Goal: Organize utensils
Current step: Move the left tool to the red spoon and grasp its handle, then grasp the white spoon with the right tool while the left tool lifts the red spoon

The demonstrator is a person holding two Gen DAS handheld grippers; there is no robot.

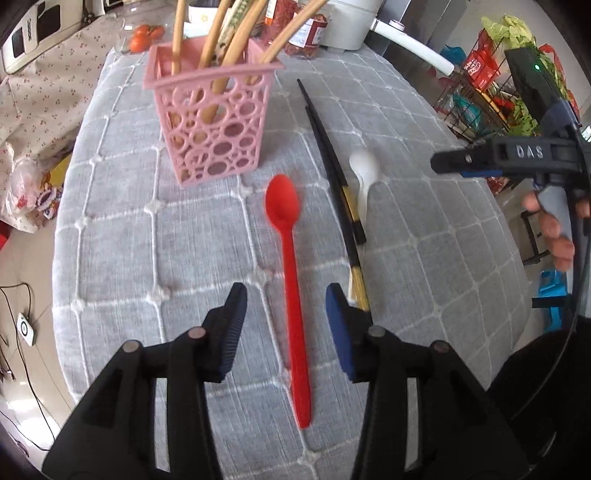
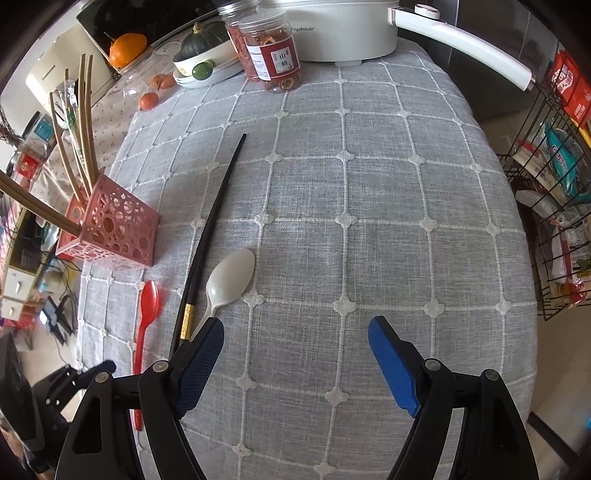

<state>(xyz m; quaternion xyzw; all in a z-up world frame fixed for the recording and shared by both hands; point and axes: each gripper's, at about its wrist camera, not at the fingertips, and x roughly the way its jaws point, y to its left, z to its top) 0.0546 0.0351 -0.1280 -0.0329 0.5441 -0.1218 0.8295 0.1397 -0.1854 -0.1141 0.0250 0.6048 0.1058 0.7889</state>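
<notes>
A red spoon (image 1: pixel 291 295) lies flat on the grey checked cloth, bowl toward a pink openwork basket (image 1: pixel 212 125) that holds several wooden chopsticks (image 1: pixel 221 48). My left gripper (image 1: pixel 286 291) hovers open over the spoon's handle, a finger on each side and neither pad touching it. Right of the spoon lie black chopsticks (image 1: pixel 328 155) and a white spoon (image 1: pixel 364 166). In the right wrist view my right gripper (image 2: pixel 295 325) is open with only bare cloth between its fingers. The white spoon (image 2: pixel 229 280), black chopsticks (image 2: pixel 210 221), red spoon (image 2: pixel 147 306) and basket (image 2: pixel 110 229) lie to its left.
Jars of dried fruit (image 2: pixel 273 55) and a white cooker (image 2: pixel 343 33) with a long handle stand at the table's far edge, beside oranges (image 2: pixel 149 100) and a bowl with a squash (image 2: pixel 201 55). A wire rack of packets (image 2: pixel 554 221) stands off the right edge.
</notes>
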